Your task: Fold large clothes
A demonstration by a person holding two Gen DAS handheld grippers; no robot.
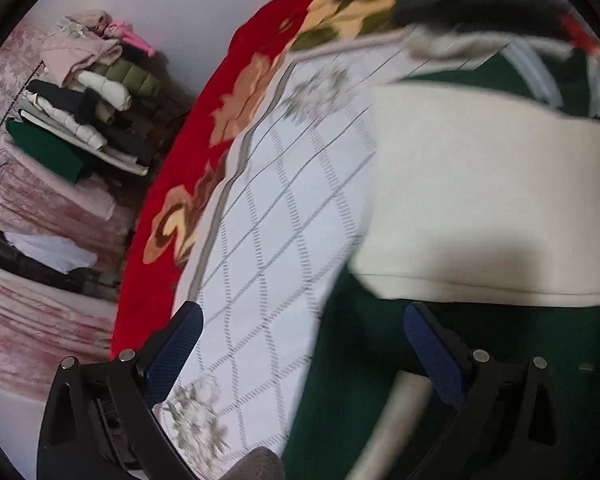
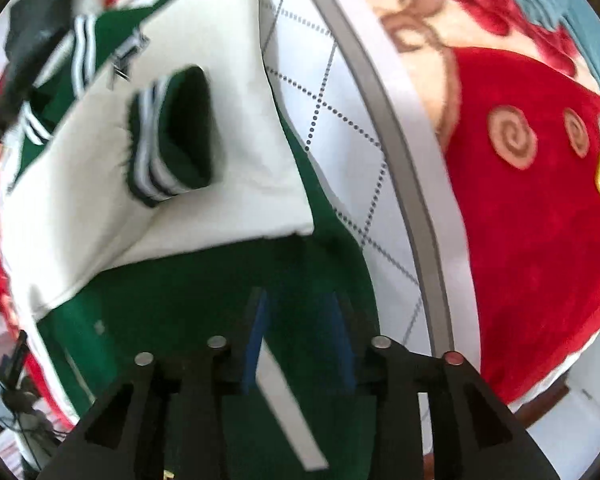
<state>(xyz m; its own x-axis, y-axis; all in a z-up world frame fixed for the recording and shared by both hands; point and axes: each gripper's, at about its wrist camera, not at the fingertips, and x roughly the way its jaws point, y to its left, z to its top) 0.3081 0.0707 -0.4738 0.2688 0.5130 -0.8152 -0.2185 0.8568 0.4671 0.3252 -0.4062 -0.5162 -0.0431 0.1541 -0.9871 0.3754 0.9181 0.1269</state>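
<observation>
Quilted bedspread (image 1: 284, 208) carries a soft, bulky jacket (image 2: 204, 280). Left gripper (image 1: 300, 356) wide, empty; right gripper (image 2: 300, 340) pinches its green hem, the sound hold.

Both grippers (image 1: 300, 344) (image 2: 300, 344): black frames, blue textured pads, silver round pins.

Green-cream jacket (image 1: 480, 200) (blurred) below gaping tool (image 1: 300, 332)
</observation>
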